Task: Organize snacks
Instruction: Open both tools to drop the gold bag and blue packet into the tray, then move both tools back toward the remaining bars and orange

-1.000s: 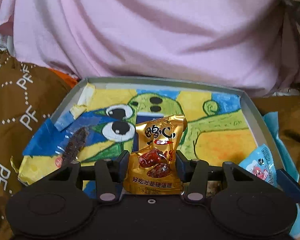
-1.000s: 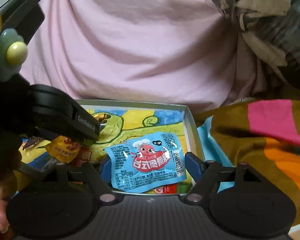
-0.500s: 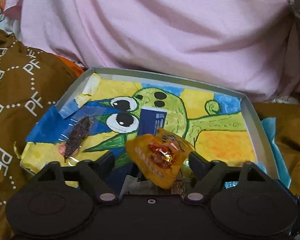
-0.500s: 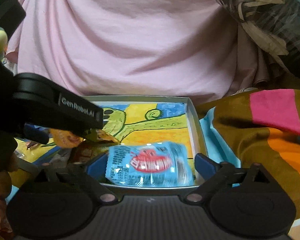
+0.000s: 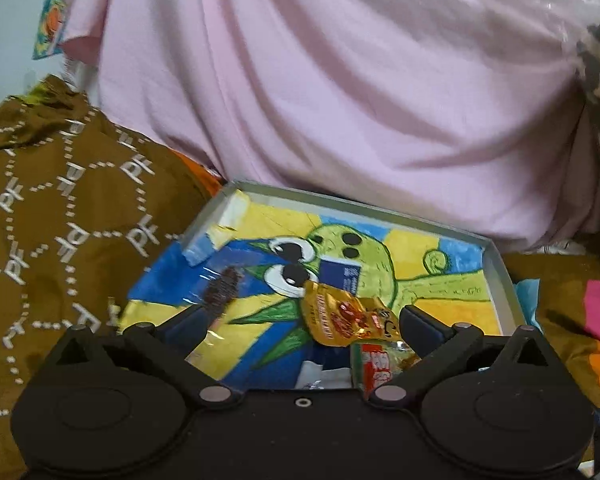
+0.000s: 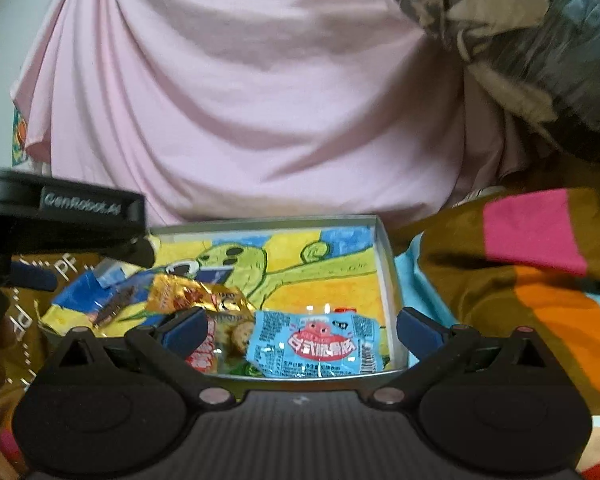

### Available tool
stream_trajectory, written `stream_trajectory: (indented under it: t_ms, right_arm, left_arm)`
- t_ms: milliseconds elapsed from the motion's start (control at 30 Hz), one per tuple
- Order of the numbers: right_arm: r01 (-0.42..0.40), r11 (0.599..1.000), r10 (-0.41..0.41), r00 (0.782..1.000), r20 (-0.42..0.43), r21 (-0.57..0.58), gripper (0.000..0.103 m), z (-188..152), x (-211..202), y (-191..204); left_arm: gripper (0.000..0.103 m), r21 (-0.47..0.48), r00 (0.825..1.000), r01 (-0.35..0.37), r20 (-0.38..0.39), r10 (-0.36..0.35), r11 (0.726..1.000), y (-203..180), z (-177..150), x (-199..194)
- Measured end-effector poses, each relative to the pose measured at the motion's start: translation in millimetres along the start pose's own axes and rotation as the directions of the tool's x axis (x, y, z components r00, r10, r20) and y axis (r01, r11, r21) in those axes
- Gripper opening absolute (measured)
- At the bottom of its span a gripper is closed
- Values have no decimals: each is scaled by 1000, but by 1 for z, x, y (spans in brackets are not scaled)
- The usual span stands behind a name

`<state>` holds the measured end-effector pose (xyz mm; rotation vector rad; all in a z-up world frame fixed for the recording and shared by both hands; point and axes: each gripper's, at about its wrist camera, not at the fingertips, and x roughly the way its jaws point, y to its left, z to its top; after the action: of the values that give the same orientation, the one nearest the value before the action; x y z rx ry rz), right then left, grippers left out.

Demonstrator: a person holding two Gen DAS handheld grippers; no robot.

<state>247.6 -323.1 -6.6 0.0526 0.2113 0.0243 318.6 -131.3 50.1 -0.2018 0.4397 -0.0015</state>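
Left to right: brown patterned blanket [image 5: 72, 216] is lying at far left, bunched against the shallow grey tray [image 5: 496, 258], whose floor is showing a green cartoon drawing on yellow and blue. In the left wrist view the left tongs [image 5: 302, 322] are standing spread wide, pinching nothing, hovering over the tray's near edge. Inside the tray, a clear packet with a dark brown strip snack [image 5: 222, 292] is lying at the left, just beyond the left finger. Right of it a gold snack packet [image 5: 346, 316] is sitting tilted near the tray middle, overlapping a red and white packet [image 5: 374, 368] nearer the camera, close to the right finger but not gripped. Pink cloth [image 5: 340, 88] is filling the far side behind the tray. In the right wrist view the left tongs' black body is showing at the left edge, over the tray's left part. The right tongs [image 6: 300, 330] are also spread wide, gripping nothing. Between their fingers a blue snack packet [image 6: 314, 346] with a red cartoon face is lying flat in the tray's near right corner, touching neither finger; the gold packet is sitting to its left. At far right a striped blanket [image 6: 532, 280], pink, orange and brown, is lying beside the tray.
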Motion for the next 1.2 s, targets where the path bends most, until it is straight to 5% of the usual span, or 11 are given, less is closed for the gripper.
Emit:
stream_trajectory:
  t_ms: [500,1200]
  right_arm:
    - [-18,999,20,996,90,-28,103,15,-81,8]
    - [-160,983,163,986,32,-90,103,-5,-171,49]
  left_arm:
    - [102,-10,999,-31,44,32,999,49,-20,-86]
    - [102,26,996,-86,1,86,996,130,-74,-171]
